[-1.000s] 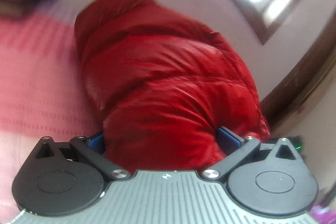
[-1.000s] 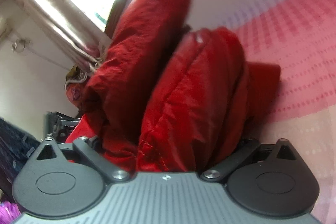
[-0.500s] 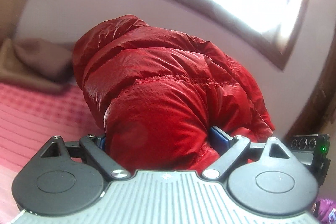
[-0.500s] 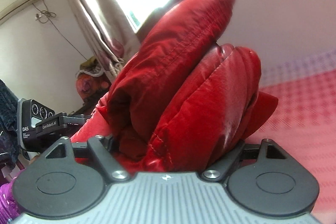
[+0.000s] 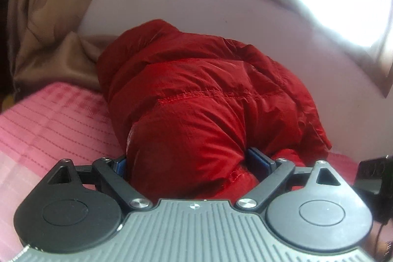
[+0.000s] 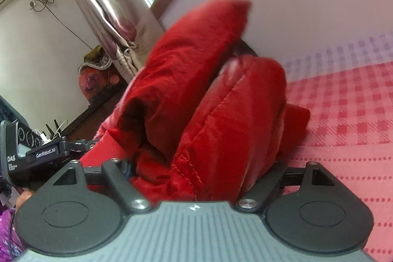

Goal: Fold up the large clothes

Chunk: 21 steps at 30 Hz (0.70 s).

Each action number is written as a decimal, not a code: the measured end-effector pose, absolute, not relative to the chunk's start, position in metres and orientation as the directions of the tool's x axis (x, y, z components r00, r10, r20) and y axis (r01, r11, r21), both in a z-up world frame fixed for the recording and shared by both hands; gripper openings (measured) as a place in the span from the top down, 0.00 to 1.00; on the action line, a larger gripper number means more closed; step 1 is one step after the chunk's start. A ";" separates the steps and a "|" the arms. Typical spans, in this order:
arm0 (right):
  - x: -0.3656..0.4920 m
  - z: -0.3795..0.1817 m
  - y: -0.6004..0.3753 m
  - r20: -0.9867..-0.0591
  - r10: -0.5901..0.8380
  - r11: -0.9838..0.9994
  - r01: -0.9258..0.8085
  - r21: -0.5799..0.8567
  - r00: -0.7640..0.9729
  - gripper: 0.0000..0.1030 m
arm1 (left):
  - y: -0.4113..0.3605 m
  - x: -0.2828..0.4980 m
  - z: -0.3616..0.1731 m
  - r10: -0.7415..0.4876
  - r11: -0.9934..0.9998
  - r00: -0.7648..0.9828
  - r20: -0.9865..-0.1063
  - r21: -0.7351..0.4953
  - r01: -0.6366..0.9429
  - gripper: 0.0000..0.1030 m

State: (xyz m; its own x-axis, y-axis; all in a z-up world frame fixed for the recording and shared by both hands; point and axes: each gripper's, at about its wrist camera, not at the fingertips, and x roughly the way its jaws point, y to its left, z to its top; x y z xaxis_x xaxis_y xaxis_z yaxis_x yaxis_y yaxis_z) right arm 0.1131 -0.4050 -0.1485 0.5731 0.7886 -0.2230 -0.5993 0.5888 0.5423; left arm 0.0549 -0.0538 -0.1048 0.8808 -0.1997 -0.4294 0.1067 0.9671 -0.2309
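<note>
Red puffer jacket (image 5: 201, 100) against wall (image 5: 196, 4) (curtain (image 5: 44, 16) beside)

Each gripper has a ribbed grey body, black round-lobed linkages with silver screws, and blue-padded fingers (image 5: 258, 161).

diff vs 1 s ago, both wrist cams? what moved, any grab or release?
No grab or release: left gripper and right gripper both stay clamped wide on the red puffer jacket, their jaws having closed slightly then reopened around the bulk. Both views swung: the left now shows the brown curtain and less window; the right rolled closer to level over the pink bedspread. The jacket's bundled shape is unchanged.
</note>
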 end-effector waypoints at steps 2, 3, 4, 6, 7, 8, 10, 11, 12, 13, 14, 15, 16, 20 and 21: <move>0.113 -0.150 -0.403 -0.235 0.778 0.606 -0.599 0.524 0.582 0.17 | -0.061 0.052 -0.105 -0.163 0.977 0.890 -0.426 -0.197 0.084 0.02; 0.113 -0.151 -0.402 -0.236 0.774 0.611 -0.597 0.519 0.587 0.16 | -0.061 0.055 -0.105 -0.150 0.980 0.893 -0.423 -0.185 0.077 0.00; 0.113 -0.151 -0.399 -0.240 0.768 0.620 -0.594 0.513 0.594 0.14 | -0.060 0.053 -0.100 -0.138 0.982 0.897 -0.419 -0.172 0.071 0.00; 0.111 -0.150 -0.394 -0.242 0.760 0.629 -0.589 0.507 0.603 0.12 | -0.061 0.051 -0.098 -0.130 0.984 0.901 -0.414 -0.163 0.067 0.00; 0.110 -0.148 -0.392 -0.246 0.757 0.633 -0.586 0.505 0.605 0.11 | -0.063 0.049 -0.098 -0.125 0.985 0.903 -0.412 -0.160 0.064 0.00; 0.110 -0.148 -0.391 -0.254 0.751 0.642 -0.582 0.499 0.610 0.08 | -0.064 0.050 -0.098 -0.122 0.986 0.903 -0.412 -0.157 0.062 0.00; 0.110 -0.146 -0.390 -0.260 0.742 0.653 -0.580 0.487 0.617 0.08 | -0.061 0.057 -0.097 -0.115 0.987 0.906 -0.408 -0.147 0.059 0.00; 0.110 -0.145 -0.388 -0.261 0.741 0.654 -0.579 0.486 0.618 0.07 | -0.063 0.055 -0.096 -0.109 0.989 0.908 -0.406 -0.140 0.057 0.00; 0.113 -0.143 -0.386 -0.261 0.741 0.654 -0.578 0.489 0.618 0.07 | -0.061 0.059 -0.096 -0.104 0.990 0.909 -0.403 -0.132 0.055 0.00; 0.112 -0.142 -0.386 -0.259 0.742 0.652 -0.576 0.493 0.618 0.07 | -0.061 0.062 -0.096 -0.098 0.991 0.911 -0.401 -0.125 0.052 0.00; 0.113 -0.142 -0.385 -0.258 0.743 0.649 -0.573 0.500 0.617 0.07 | -0.063 0.061 -0.095 -0.092 0.992 0.913 -0.397 -0.115 0.050 0.00; 0.113 -0.141 -0.386 -0.260 0.743 0.649 -0.567 0.508 0.617 0.06 | -0.064 0.060 -0.094 -0.087 0.993 0.915 -0.394 -0.105 0.049 0.00; 0.112 -0.140 -0.388 -0.260 0.742 0.648 -0.562 0.514 0.618 0.06 | -0.065 0.059 -0.093 -0.080 0.994 0.917 -0.390 -0.096 0.046 0.00; 0.106 -0.135 -0.392 -0.269 0.728 0.665 -0.552 0.503 0.631 0.06 | -0.072 0.054 -0.090 -0.046 0.998 0.925 -0.378 -0.054 0.028 0.00; 0.103 -0.133 -0.393 -0.272 0.722 0.672 -0.551 0.495 0.636 0.06 | -0.074 0.053 -0.089 -0.035 0.999 0.927 -0.374 -0.041 0.021 0.00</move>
